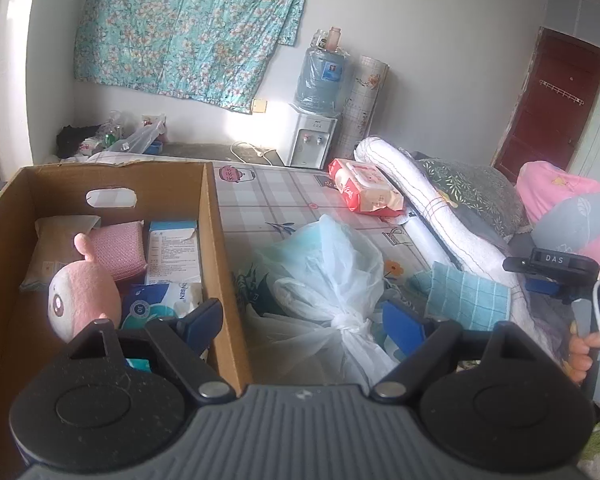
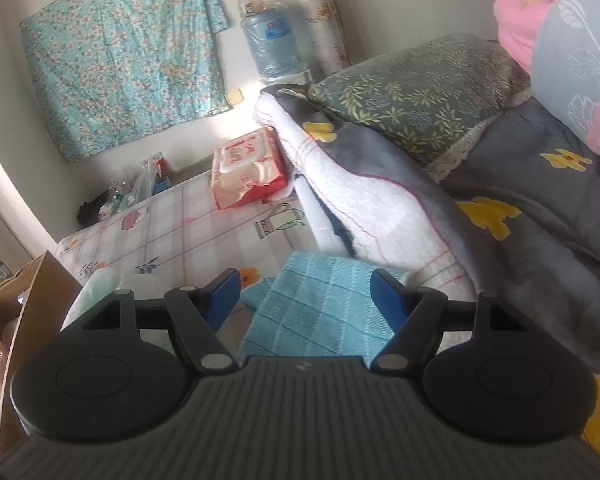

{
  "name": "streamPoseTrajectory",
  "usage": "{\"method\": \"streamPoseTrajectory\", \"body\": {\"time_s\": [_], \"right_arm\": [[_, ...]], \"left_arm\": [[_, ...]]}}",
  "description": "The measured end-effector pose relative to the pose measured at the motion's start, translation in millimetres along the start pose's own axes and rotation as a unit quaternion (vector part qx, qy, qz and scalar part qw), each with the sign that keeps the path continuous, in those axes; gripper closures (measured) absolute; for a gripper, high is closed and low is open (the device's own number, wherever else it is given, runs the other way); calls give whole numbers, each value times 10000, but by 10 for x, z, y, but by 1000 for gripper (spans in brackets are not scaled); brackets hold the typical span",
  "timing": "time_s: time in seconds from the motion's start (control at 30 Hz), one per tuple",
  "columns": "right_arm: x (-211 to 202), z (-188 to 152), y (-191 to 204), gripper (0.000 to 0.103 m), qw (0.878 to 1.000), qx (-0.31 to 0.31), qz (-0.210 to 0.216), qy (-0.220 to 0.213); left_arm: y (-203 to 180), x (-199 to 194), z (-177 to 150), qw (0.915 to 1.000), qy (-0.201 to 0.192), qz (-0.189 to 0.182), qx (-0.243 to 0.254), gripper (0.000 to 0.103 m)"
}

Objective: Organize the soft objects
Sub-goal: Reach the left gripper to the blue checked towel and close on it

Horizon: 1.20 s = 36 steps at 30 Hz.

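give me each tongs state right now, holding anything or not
Left tongs: open, holding nothing, above the tied plastic bag.
Right tongs: open, holding nothing, the blue checked cloth lying between the fingers, not gripped.

**Readable lettering in the room**

The letters "DAS" stood in white on a black clamp (image 1: 550,261) at the right edge of the left wrist view. A blue-and-white packet (image 1: 162,300) inside the cardboard box (image 1: 220,264) carried the number "30" and letters ending in "SEN". Print on the red wipes pack (image 1: 366,186) and on the water jug label (image 1: 332,70) was too small to read.
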State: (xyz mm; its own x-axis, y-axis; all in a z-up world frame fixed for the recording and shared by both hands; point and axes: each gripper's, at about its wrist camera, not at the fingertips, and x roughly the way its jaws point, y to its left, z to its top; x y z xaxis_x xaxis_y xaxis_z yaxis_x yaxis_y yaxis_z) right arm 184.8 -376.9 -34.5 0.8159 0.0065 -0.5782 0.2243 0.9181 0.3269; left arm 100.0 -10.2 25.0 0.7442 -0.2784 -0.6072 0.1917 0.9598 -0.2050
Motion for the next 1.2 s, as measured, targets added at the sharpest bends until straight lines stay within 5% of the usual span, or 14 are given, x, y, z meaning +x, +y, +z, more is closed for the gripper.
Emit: {"method": "streamPoseTrajectory", "body": {"time_s": [0.27,0.43,0.73,1.2], "right_arm": [[197,99,-655,46,9909,1166,640,206],[272,141,-810,48,9834,1540,897,343],[476,72,-968,54,9734,1922,1064,645],[673,61,-1090,56,9652,2108,1345,770]], "left_arm": [[-555,608,806,9946,467,-769,521,21],[-927,1396,1113,9827,1335,-1232,363,33],[-1264,2790,1000,9447,2779,-1593,-697,53],[-1674,3665,809,9182,3586,-1498,-762,75]]}}
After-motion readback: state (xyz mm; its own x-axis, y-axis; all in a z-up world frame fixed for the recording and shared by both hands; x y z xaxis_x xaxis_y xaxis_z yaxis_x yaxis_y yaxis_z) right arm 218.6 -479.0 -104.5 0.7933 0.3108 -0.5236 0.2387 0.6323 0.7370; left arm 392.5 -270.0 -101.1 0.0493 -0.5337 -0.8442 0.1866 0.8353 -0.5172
